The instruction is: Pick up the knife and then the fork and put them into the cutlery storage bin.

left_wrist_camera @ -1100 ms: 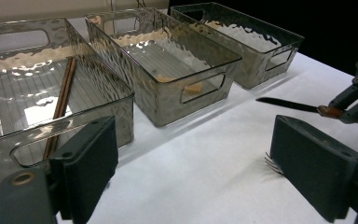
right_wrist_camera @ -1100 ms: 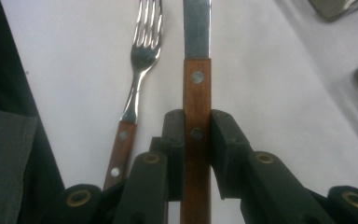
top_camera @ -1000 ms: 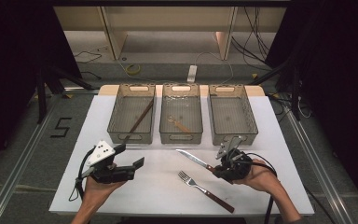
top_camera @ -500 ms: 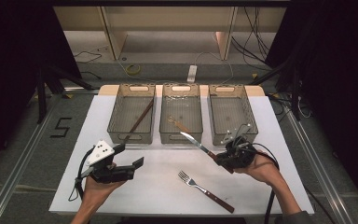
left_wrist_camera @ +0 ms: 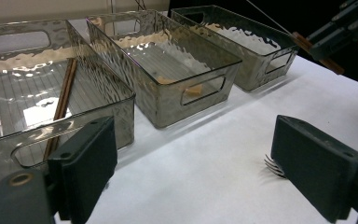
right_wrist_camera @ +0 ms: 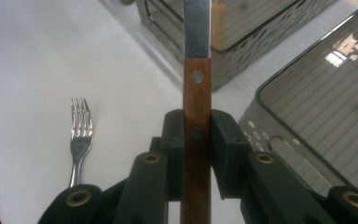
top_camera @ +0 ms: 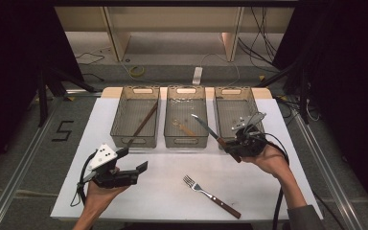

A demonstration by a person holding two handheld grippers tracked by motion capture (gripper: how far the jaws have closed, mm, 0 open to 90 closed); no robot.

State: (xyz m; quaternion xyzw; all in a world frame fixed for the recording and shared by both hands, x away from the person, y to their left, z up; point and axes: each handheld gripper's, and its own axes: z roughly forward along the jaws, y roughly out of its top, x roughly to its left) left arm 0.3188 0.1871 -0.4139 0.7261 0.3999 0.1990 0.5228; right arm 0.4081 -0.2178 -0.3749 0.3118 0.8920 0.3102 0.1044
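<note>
Holding a knife [top_camera: 214, 135] by its wooden handle, my right hand-held gripper [top_camera: 242, 143] has its jaws clamped on the wood from both sides, the blade pointing up and away over the gap between the middle bin [top_camera: 186, 139] and the right bin [top_camera: 224, 96]. My left hand-held gripper [top_camera: 124, 165] hovers low over the near left part of the tabletop [top_camera: 163, 201] with its jaws wide apart and nothing between them. The tabletop is white; three clear grey bins stand side by side along its far edge. The left bin [top_camera: 120, 140] holds a long brown stick, the middle one something small and tan. A fork [top_camera: 212, 197] with a wooden handle lies on the bare white near me. Beyond the tabletop I see grey floor, loose cables, pale shelving and black curtains at both sides.
</note>
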